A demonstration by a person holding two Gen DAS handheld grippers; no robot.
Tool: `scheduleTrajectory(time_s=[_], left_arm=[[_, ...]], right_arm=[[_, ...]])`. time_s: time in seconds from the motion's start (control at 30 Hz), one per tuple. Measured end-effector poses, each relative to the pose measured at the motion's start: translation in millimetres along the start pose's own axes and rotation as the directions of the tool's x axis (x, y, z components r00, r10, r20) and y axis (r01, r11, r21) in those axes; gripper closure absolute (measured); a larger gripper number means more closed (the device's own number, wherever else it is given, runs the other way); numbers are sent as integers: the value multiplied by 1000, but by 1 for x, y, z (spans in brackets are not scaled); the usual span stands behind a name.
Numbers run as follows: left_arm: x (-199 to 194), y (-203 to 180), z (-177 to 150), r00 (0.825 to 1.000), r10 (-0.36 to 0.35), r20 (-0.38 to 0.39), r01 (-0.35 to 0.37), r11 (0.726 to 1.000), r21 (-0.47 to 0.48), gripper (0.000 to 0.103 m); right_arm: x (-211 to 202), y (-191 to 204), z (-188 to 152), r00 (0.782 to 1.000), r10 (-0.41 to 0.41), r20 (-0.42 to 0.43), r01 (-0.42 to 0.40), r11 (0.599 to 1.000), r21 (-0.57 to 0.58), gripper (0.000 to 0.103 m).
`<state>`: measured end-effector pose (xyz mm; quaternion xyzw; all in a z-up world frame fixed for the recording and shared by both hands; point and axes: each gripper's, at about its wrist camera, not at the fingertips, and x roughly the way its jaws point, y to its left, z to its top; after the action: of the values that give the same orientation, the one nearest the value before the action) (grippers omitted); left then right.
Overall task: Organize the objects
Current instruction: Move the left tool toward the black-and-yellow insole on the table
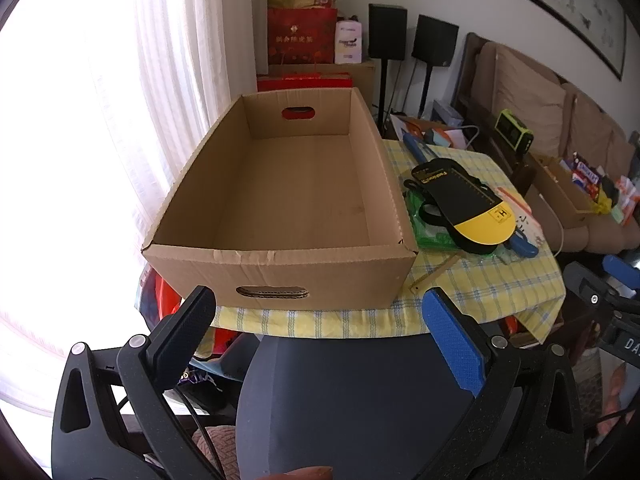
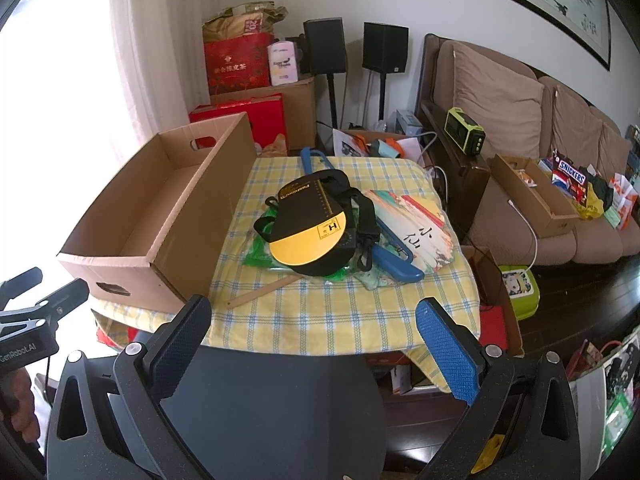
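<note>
From here I think the main danger is the pile itself: the black and yellow flat insole-shaped card point(image 2: 308, 224) lies on top of a black strap point(image 2: 362, 216), green plastic packaging point(image 2: 260, 250), a long blue plastic tool point(image 2: 394, 258) and a colourful printed paper fan point(image 2: 416, 220) whose thin wooden stick point(image 2: 262, 292) points out toward seven o'clock, so if I take one piece from below, the others may slide off the yellow checked tabletop point(image 2: 344, 312). The strap could also catch on a finger and drag its neighbours. A second risk is the open brown cardboard box point(image 1: 280, 184), which looks empty and light; it sits at the tabletop's left edge, and a push with the left gripper point(image 1: 320, 312) may shift it over that edge. In the right wrist view the pile is at about twelve o'clock from the right gripper point(image 2: 314, 318), and the box is at about ten o'clock, just beside the pile. In the left wrist view the box fills the centre at twelve o'clock and the pile is at two o'clock. Both grippers are held back from the tabletop's near edge, above a dark rounded chair back point(image 2: 272, 400), and they point downward at a moderate slope. On both, the fingers stand as wide apart as they go and grip nothing. The pile is not yet touched.
</note>
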<state>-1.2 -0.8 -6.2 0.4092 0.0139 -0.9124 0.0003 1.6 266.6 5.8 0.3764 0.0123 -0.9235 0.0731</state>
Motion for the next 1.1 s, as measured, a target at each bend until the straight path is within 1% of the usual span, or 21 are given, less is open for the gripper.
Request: scheduleTrajectory(time_s=[0.33, 0.37, 0.7, 0.83, 1.0, 1.1], left_arm=[[5, -3, 2, 1000, 10, -3, -10, 1000, 5, 0], [7, -4, 2, 1000, 11, -4, -11, 1000, 6, 0], [15, -17, 11, 999, 28, 18, -29, 999, 46, 0], [20, -25, 17, 999, 26, 29, -28, 997, 66, 0], [24, -39, 29, 997, 23, 73, -30, 995, 98, 0], [28, -44, 36, 996, 14, 87, -23, 994, 106, 0]], right_arm=[[3, -1, -3, 1000, 2, -7, -2, 1000, 0, 0], [8, -5, -4, 1000, 1, -9, -1, 1000, 2, 0], [16, -8, -2, 1000, -8, -13, 8, 1000, -2, 0], [23, -12, 3, 1000, -12, -5, 12, 1000, -9, 0], [34, -22, 14, 1000, -4, -4, 4, 1000, 2, 0], [39, -29, 19, 1000, -2, 2, 2, 1000, 15, 0]])
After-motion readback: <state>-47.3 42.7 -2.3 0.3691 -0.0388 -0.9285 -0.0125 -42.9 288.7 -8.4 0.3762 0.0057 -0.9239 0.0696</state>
